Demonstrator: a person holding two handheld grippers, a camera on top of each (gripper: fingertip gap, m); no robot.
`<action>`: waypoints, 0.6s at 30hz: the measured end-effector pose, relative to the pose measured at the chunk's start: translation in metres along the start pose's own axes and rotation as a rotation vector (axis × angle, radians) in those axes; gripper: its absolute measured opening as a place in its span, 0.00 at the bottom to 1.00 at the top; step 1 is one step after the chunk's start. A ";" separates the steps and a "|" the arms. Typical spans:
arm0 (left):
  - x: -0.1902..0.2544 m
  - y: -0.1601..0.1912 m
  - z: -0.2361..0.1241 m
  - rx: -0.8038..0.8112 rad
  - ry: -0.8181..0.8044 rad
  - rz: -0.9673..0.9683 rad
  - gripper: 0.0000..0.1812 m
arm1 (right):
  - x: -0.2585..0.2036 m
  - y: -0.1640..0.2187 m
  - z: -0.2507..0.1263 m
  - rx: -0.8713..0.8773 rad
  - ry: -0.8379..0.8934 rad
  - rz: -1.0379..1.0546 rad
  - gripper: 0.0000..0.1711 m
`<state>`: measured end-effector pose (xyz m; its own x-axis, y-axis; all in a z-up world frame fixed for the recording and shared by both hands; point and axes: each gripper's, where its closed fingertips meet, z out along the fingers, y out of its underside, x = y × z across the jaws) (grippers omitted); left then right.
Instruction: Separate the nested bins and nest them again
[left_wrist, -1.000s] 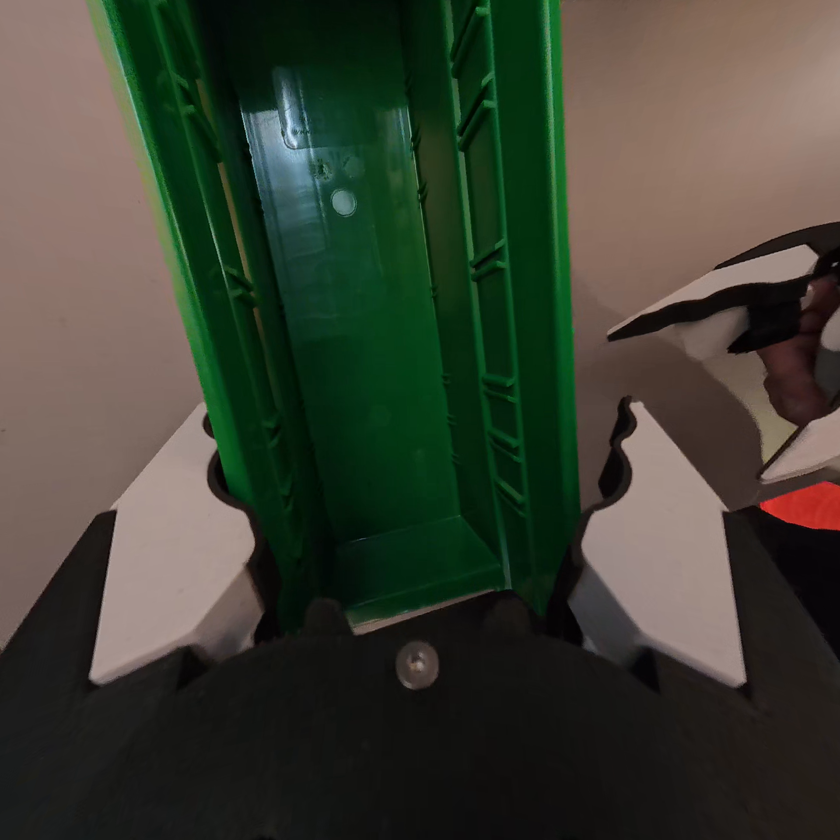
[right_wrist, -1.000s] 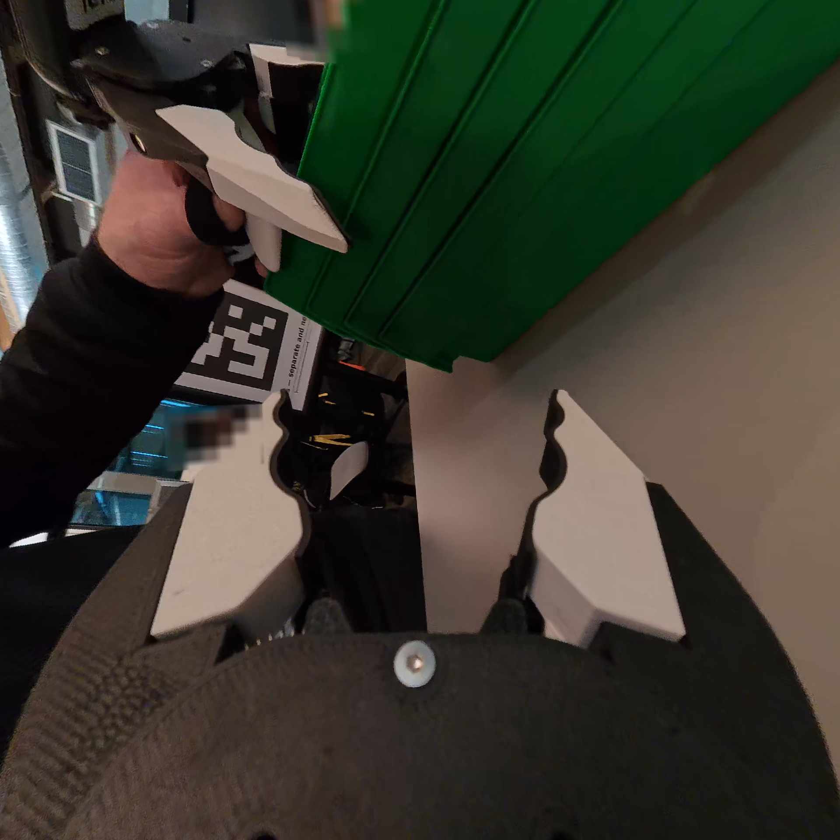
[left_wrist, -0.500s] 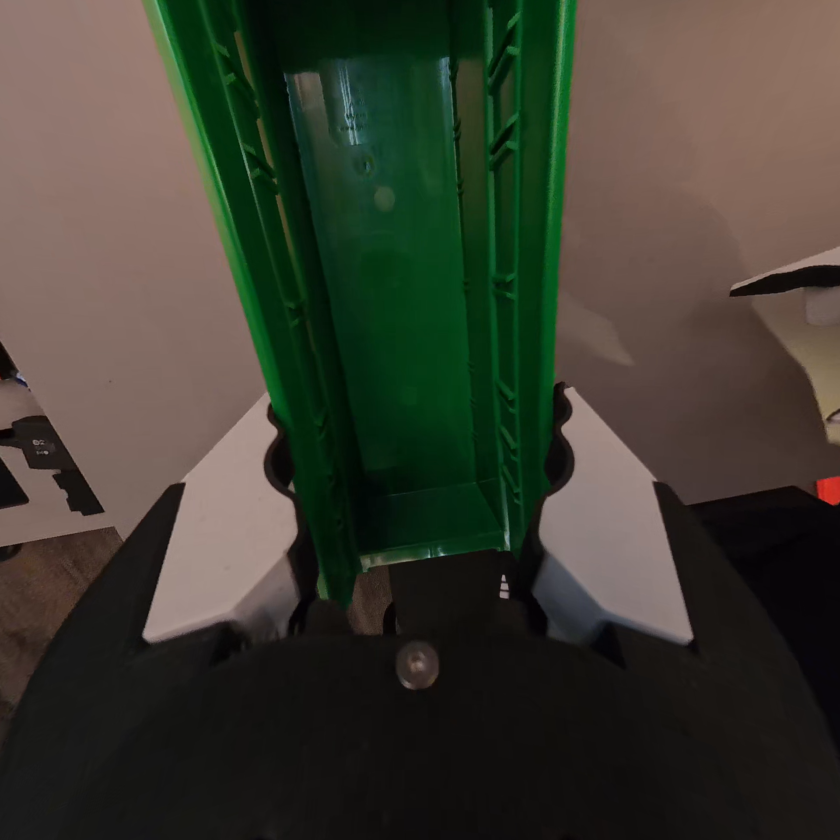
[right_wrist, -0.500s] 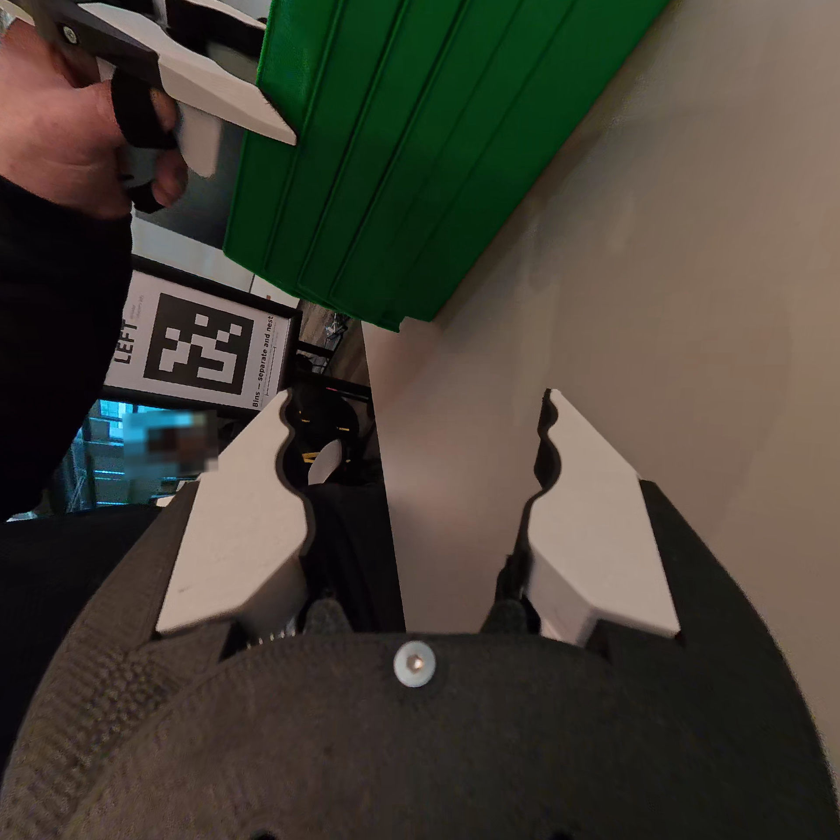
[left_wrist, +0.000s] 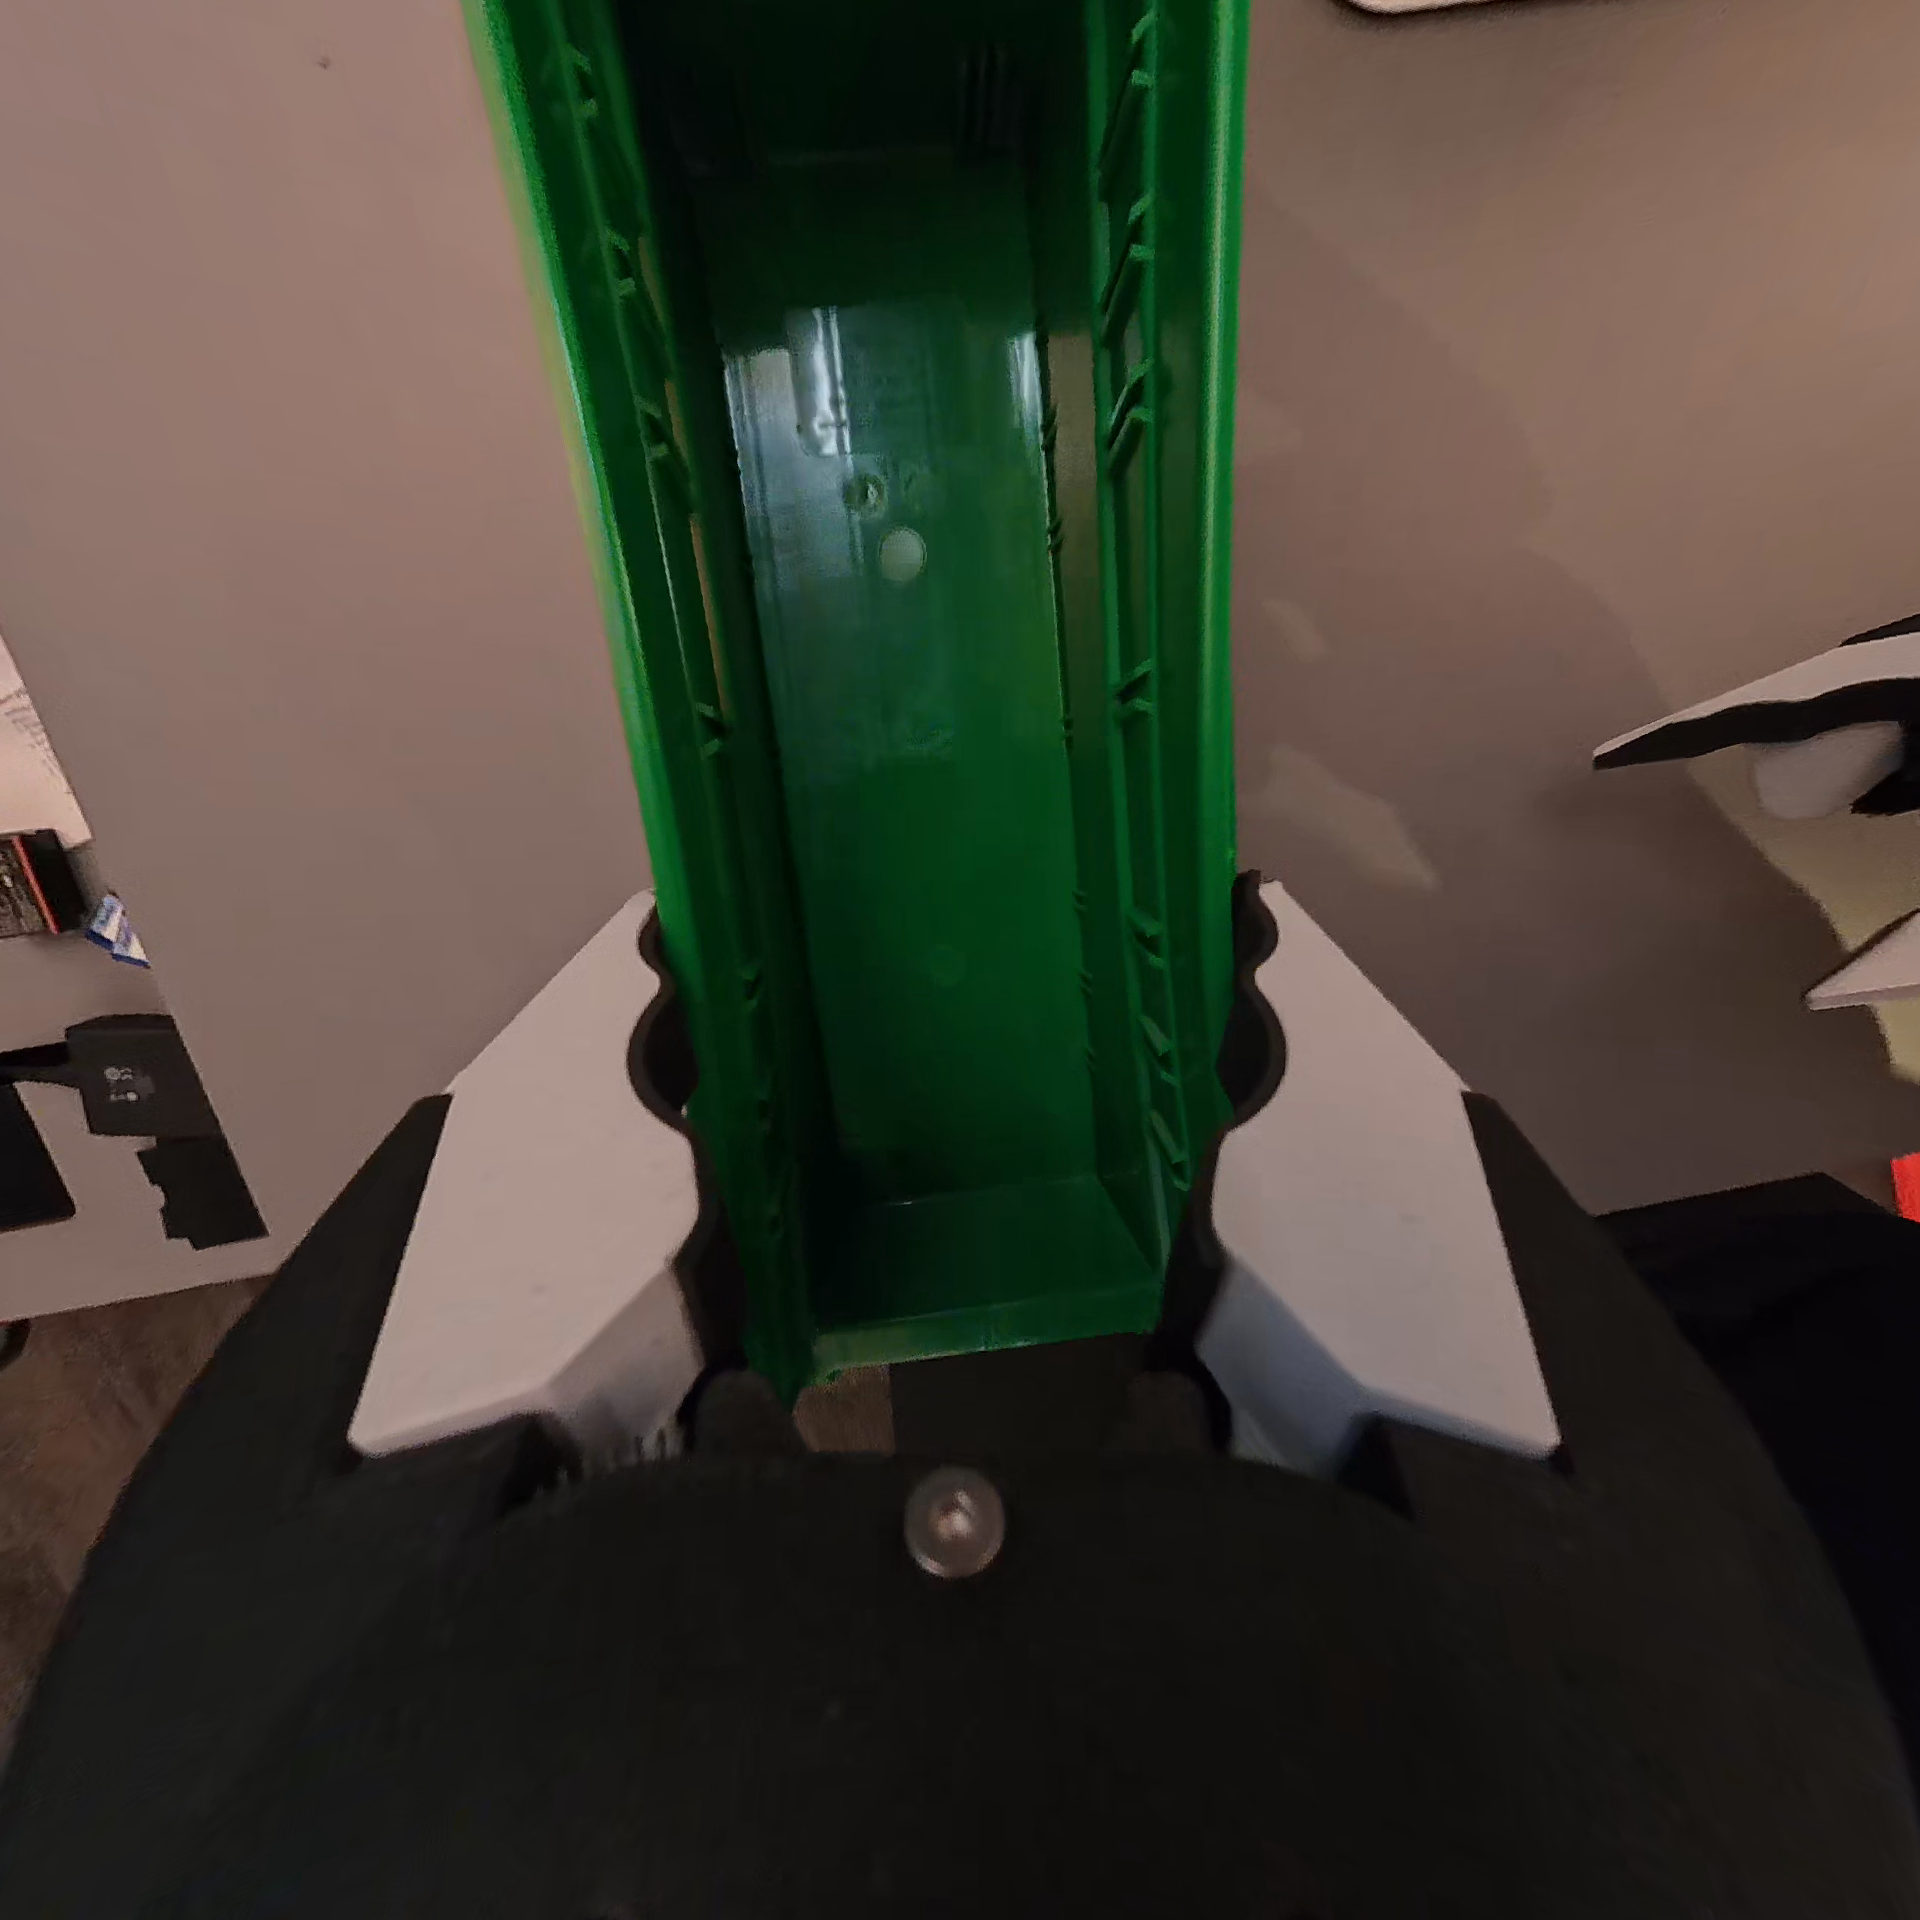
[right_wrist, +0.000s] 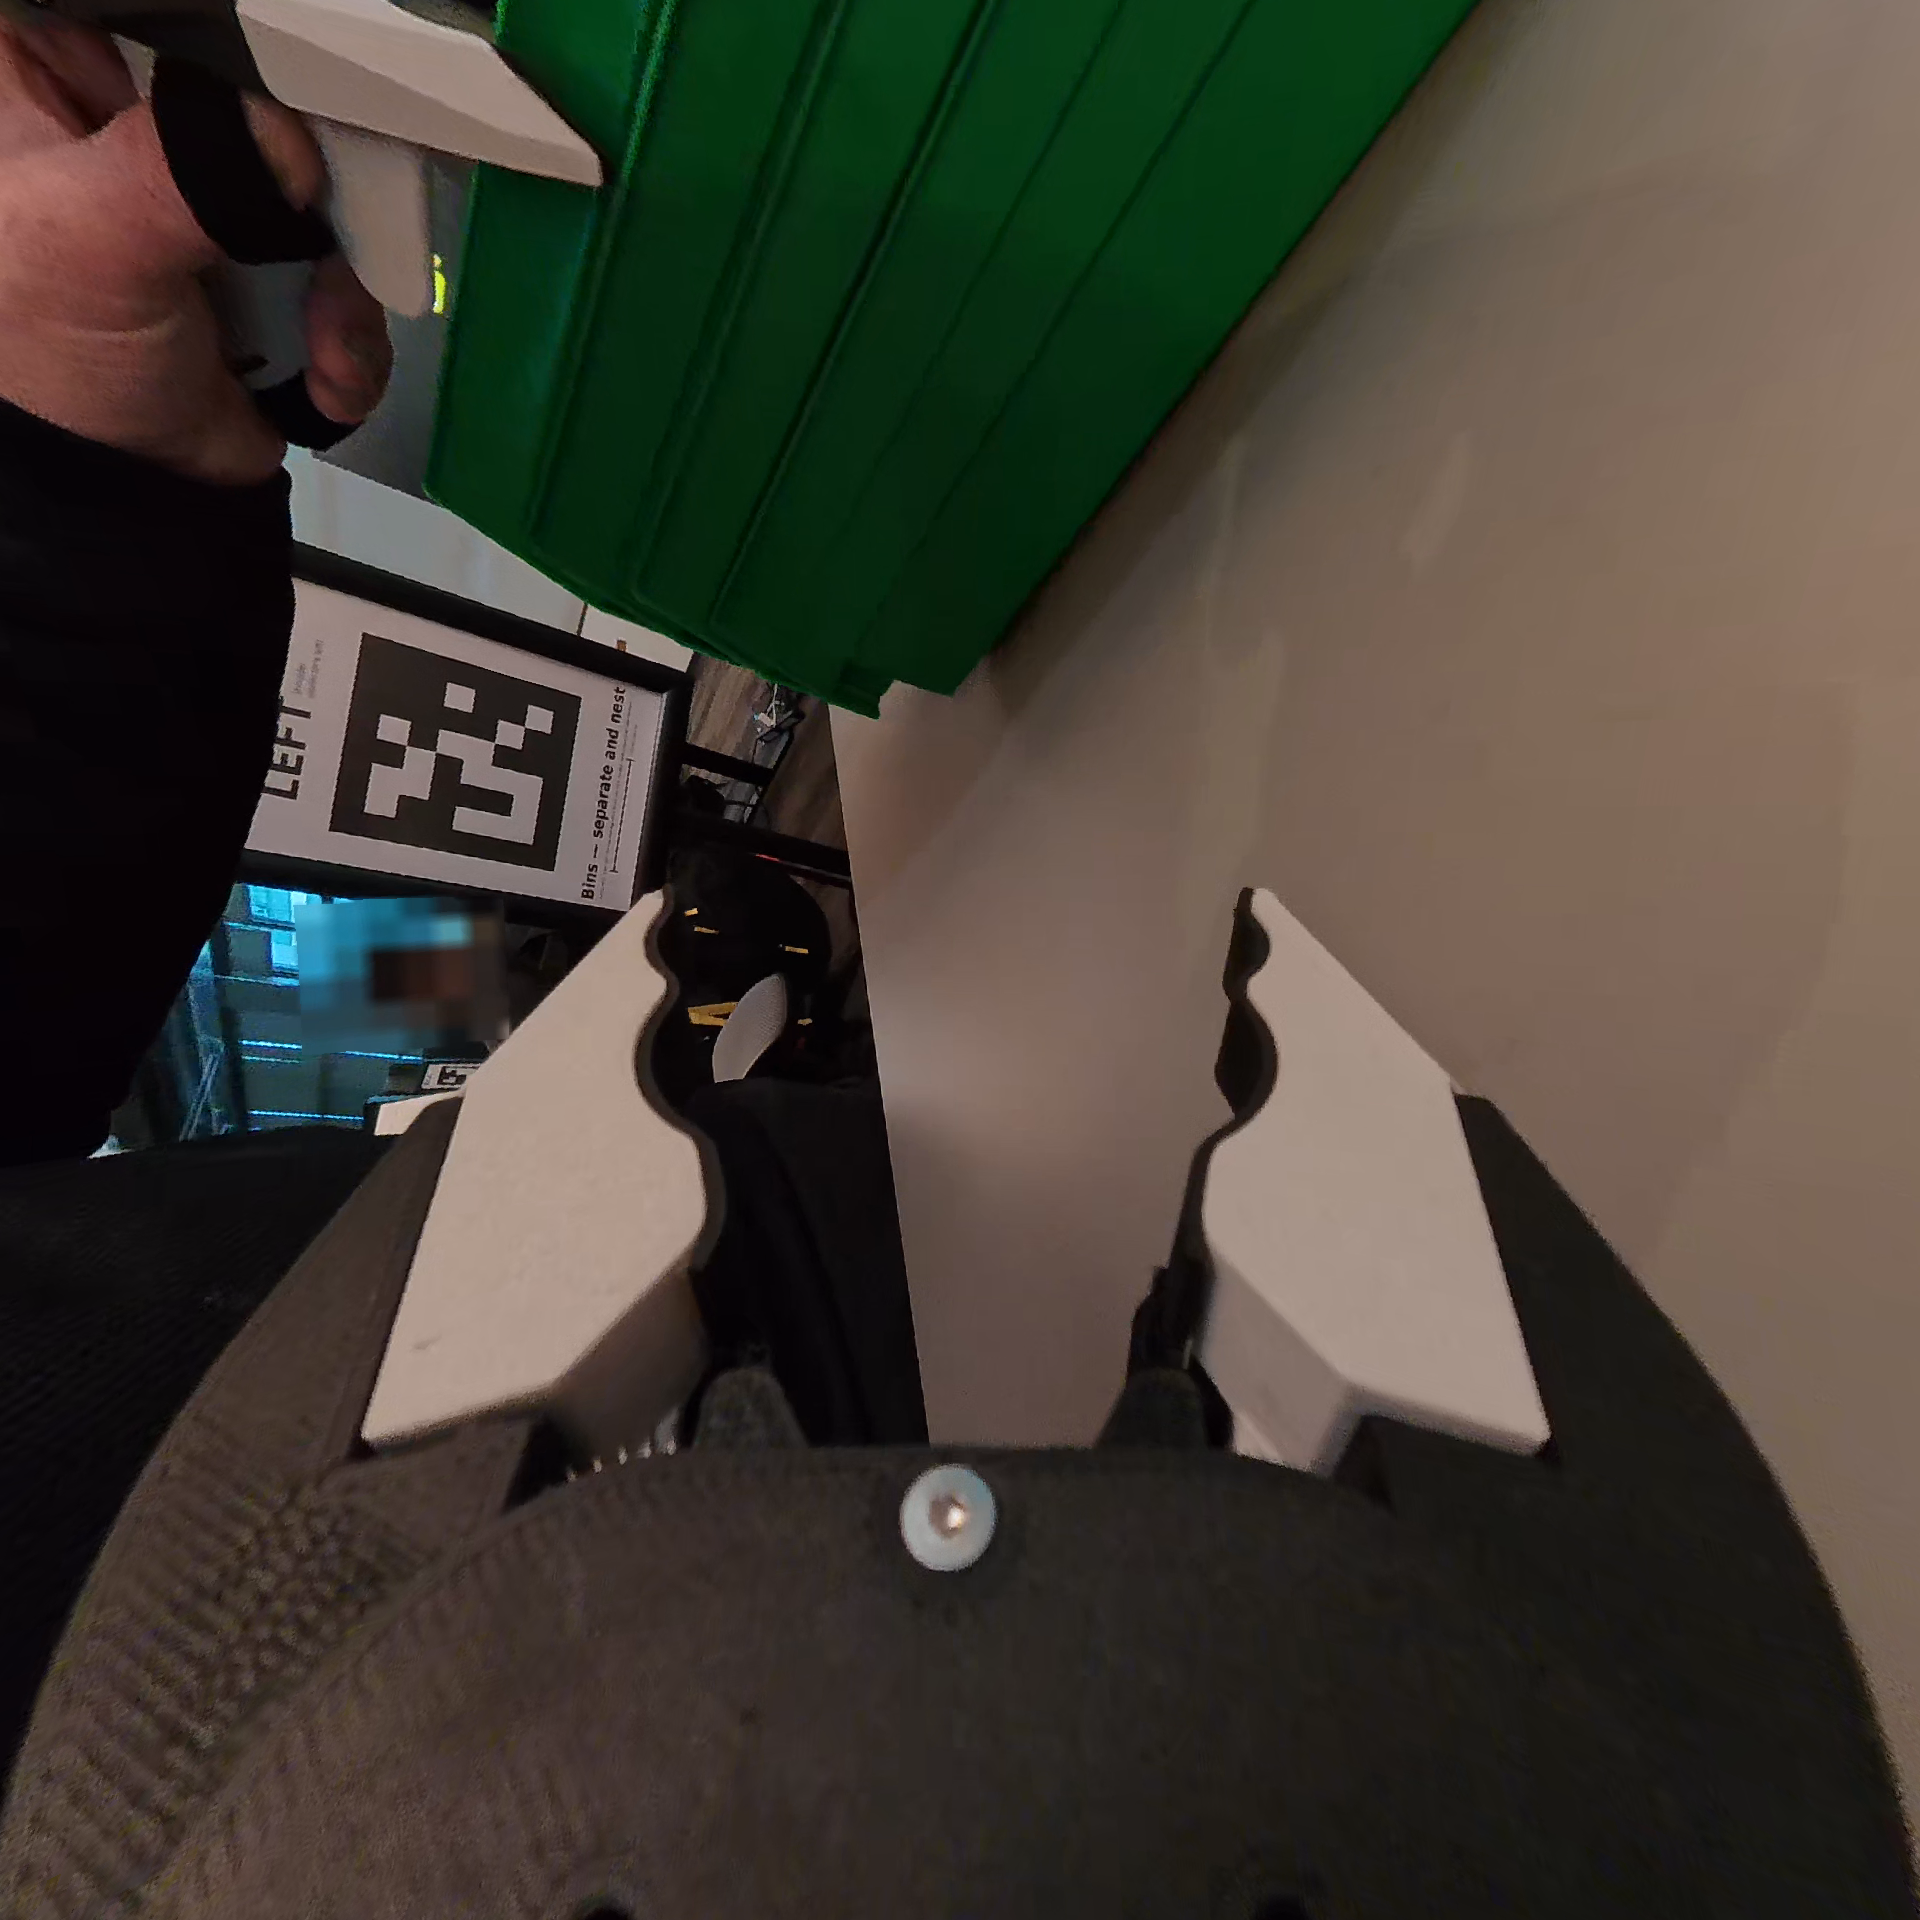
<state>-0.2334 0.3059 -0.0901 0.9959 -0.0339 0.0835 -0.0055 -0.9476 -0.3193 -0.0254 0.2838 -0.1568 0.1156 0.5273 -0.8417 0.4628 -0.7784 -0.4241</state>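
Note:
My left gripper (left_wrist: 951, 935) is shut on the near end of a long green bin (left_wrist: 914, 727), one finger on each side wall, and I look down its open inside. In the right wrist view the same green bin (right_wrist: 883, 312) shows from outside at the top, tilted, with stepped side edges like nested bins, its far end down by the white table (right_wrist: 1455, 727). The left gripper's white finger (right_wrist: 416, 73) and a hand (right_wrist: 125, 291) hold it at the top left. My right gripper (right_wrist: 951, 987) is open and empty, below the bin and apart from it. Its fingers (left_wrist: 1745, 727) show at the right edge of the left wrist view.
The white table's edge (left_wrist: 125, 1226) lies at the lower left, with wooden floor below it and black parts beside it. A framed sign with a black-and-white marker (right_wrist: 457, 758) stands behind the bin. A black sleeve (right_wrist: 125, 779) fills the left side.
The left gripper's fingers closed in from wide apart onto the green bin's side walls, and the bin swung more upright. The right gripper stayed open, drifting slightly away.

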 end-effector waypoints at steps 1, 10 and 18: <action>-0.001 -0.001 -0.001 0.013 -0.001 0.001 0.56 | 0.000 0.000 0.001 -0.003 0.000 -0.001 0.59; -0.005 -0.004 -0.002 0.110 -0.012 0.009 0.55 | 0.002 0.003 0.005 -0.009 0.000 0.010 0.58; -0.007 -0.013 -0.017 0.186 -0.002 0.008 0.55 | 0.006 0.009 0.008 -0.022 0.005 0.026 0.58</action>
<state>-0.2423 0.3131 -0.0710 0.9961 -0.0402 0.0789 0.0036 -0.8721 -0.4894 -0.0277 0.2773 -0.1681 0.1321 0.5091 -0.8505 0.4788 -0.7841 -0.3949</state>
